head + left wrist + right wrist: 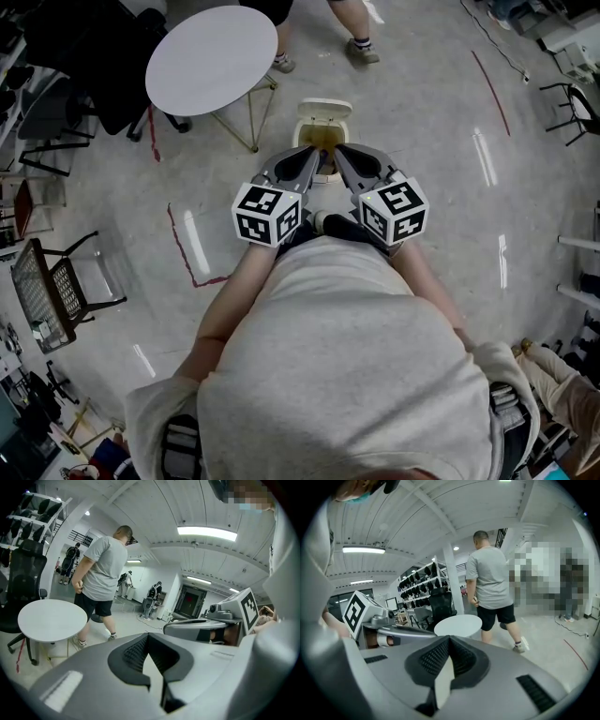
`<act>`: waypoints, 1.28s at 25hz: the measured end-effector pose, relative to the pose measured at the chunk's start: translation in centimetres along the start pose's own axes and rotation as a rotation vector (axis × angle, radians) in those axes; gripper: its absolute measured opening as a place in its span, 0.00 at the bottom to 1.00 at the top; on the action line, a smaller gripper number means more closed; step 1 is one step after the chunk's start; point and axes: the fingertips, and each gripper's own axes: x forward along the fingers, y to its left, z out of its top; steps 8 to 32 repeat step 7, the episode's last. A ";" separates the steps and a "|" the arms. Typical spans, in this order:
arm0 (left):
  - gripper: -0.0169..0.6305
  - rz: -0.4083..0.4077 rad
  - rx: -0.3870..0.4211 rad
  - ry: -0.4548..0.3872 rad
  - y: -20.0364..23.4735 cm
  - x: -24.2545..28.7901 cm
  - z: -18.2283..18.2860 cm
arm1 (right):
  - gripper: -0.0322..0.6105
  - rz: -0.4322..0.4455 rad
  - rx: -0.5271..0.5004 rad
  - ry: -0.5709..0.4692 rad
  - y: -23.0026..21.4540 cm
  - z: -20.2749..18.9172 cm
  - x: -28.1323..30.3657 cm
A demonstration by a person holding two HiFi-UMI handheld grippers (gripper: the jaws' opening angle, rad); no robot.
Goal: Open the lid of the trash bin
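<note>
The trash bin [322,137] is small and white and stands on the pale floor [441,187], straight ahead of the person holding the tools and just right of the legs of a round white table [212,58]. Its lid [324,110] is already up, tipped back at the far side, and the mouth below it shows a brownish-yellow inside.

In the head view the left gripper [316,153] and the right gripper [339,151] are held side by side, their tips pointing at the near edge of the bin and overlapping it. Whether they touch it cannot be told. Each gripper's own view shows its two jaws closed tip to tip, with nothing between them. The marker cubes [267,214] sit close to the holder's body.

A red tape line [180,246] runs across the floor left of the holder. A black office chair [89,66] stands at the far left side of the table. Another person [101,569], in a grey shirt and black shorts, stands just beyond the table with their back turned.
</note>
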 end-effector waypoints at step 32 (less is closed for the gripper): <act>0.04 -0.009 -0.008 0.015 0.0 0.2 -0.4 | 0.06 -0.009 0.007 0.017 -0.3 -0.7 0.0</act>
